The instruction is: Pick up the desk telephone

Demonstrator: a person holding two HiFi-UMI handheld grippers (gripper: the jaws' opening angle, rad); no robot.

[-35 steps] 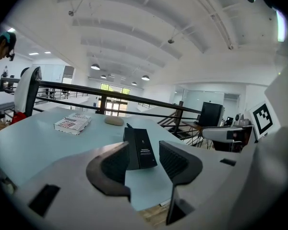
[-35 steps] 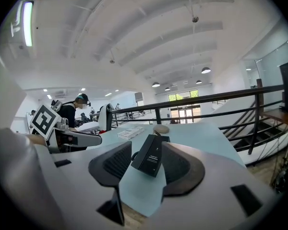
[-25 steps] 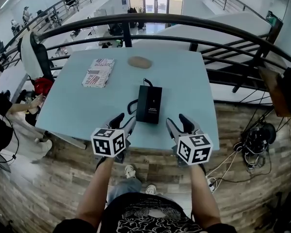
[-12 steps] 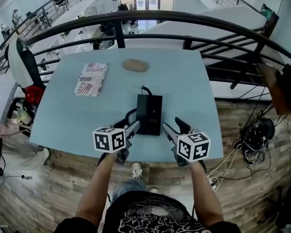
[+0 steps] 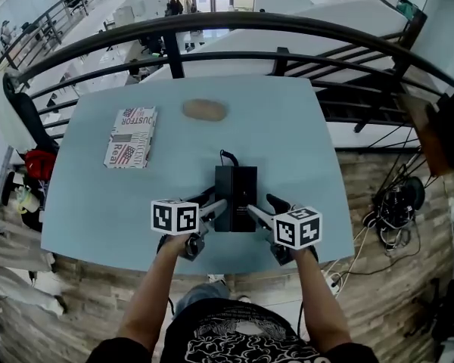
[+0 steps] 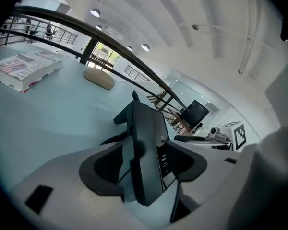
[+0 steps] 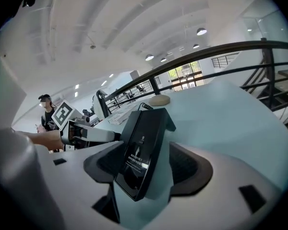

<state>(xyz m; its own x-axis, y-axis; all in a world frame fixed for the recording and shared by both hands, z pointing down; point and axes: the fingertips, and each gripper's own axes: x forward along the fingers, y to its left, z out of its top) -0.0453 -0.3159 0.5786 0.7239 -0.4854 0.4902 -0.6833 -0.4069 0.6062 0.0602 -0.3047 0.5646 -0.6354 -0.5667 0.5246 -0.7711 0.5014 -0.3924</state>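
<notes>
The black desk telephone (image 5: 235, 195) lies flat on the pale blue table (image 5: 287, 134), near its front edge. My left gripper (image 5: 216, 207) is at the phone's near left side and my right gripper (image 5: 256, 212) at its near right side, both pointing inward. In the left gripper view the phone's (image 6: 146, 143) left edge stands between the wide jaws of the left gripper (image 6: 144, 169), which are opening, pads apart from it. The right gripper view shows the phone's (image 7: 145, 143) right edge between the opening jaws of the right gripper (image 7: 149, 169), untouched.
A printed book (image 5: 130, 137) lies at the table's left. A tan oval object (image 5: 204, 110) sits at the far middle. The phone's cord (image 5: 225, 157) runs off its far end. A dark curved railing (image 5: 212, 23) bounds the far side. Cables (image 5: 393, 210) lie on the wooden floor.
Both grippers have moved forward and down from the table's front edge to the phone's near corners. Their jaws have spread wider.
</notes>
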